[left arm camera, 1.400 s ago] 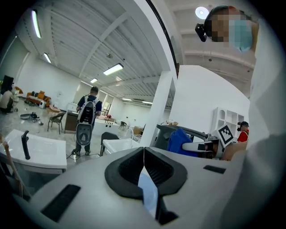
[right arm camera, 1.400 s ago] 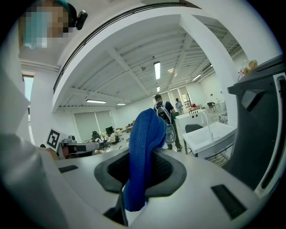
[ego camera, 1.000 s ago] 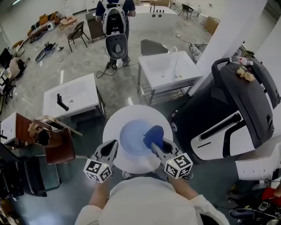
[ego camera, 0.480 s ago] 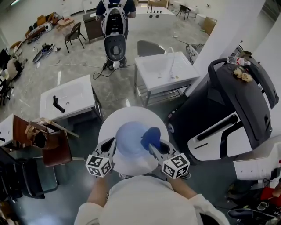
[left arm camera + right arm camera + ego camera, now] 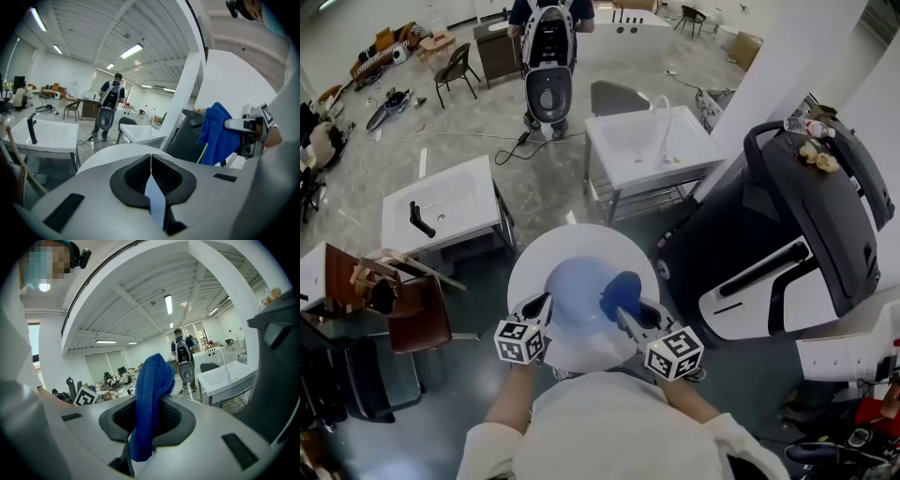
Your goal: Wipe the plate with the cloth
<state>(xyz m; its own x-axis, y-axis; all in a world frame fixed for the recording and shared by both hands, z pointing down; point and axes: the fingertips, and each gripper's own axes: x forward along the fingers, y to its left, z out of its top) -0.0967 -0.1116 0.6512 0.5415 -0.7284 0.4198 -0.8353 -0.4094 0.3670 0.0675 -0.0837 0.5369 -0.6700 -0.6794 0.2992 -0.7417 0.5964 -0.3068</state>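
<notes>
- Pinching a bunched blue cloth [image 5: 152, 380] between its jaws, the right gripper [image 5: 151, 423] sat just right of centre near the bottom of the head view. In its own view the cloth stood up out of the pads.
- Just left of centre, the left gripper [image 5: 151, 161] had its jaws pressed together. A pale-blue sliver showed in the seam; whether that was the plate's rim caught there or the plate seen through a gap could not be told. In the head view its tips lay at the plate's left edge.
- Beyond the tips, the cloth overlapped the right part of the pale-blue plate [image 5: 572, 291]. The left gripper view showed it hanging from the right gripper with its lower end hidden, so contact with the plate could not be confirmed.
- The plate lay in the middle of a round white table [image 5: 534, 262], at the centre of the frame, with no dirt or streaks visible on it.
- Judging by this, taking up the cloth and bringing it to the plate looked done. The wiping itself seemed barely begun or under way, and how much of the surface had been covered could not be read.
- Farther up the frame, a white basin unit [image 5: 649, 145] played no part.
</notes>
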